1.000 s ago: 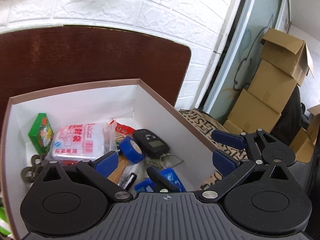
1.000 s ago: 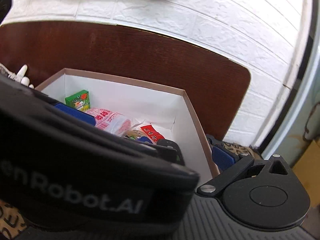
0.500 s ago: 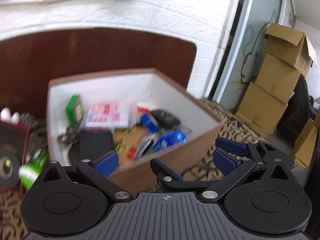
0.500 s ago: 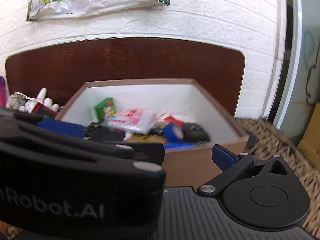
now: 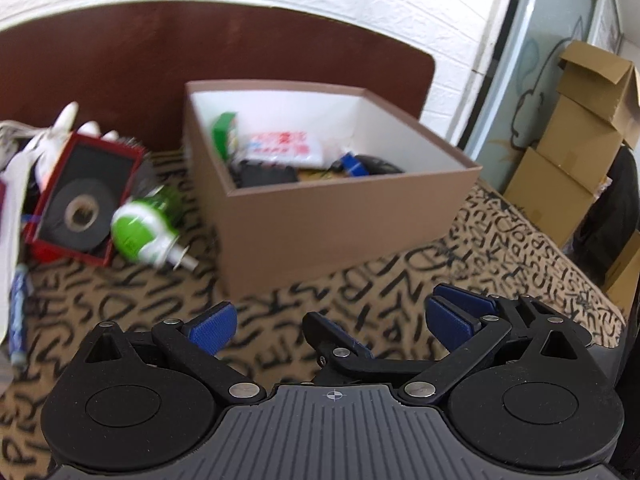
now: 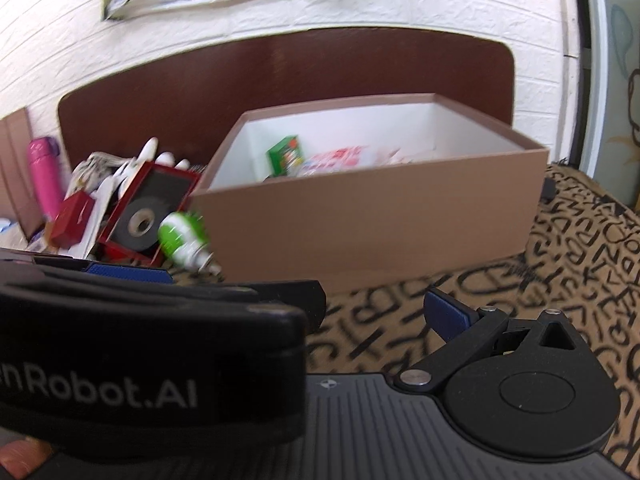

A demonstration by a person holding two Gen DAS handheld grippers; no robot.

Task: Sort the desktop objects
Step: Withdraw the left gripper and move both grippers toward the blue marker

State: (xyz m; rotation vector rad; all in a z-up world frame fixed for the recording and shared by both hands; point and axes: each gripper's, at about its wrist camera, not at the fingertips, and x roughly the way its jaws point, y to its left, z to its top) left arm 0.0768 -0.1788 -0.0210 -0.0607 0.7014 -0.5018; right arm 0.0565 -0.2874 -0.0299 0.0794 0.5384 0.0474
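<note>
Left gripper [image 5: 326, 322]: jaws apart, nothing between the pads, hovering over the patterned cloth [image 5: 360, 292] in front of the box [image 5: 340, 216]. Right gripper [image 5: 460, 312]: seen from the left wrist, its blue pads stand slightly apart with nothing between them; its own view is half blocked by the left unit. Change noted: a second ago both grippers hung over the box interior; half a second ago they were backing off; both now sit well clear of its front wall and lower. Judgement: a deposit into the box is finished and the next pick is open. Inside the box lie a green carton [image 5: 224, 136], a red-printed packet [image 5: 280, 146] and darker items. Left of the box, unsorted, are a green bottle [image 5: 144, 228], touching a red tray [image 5: 80, 200] holding a tape roll [image 5: 80, 212]. The bottle appears the nearest candidate.
</note>
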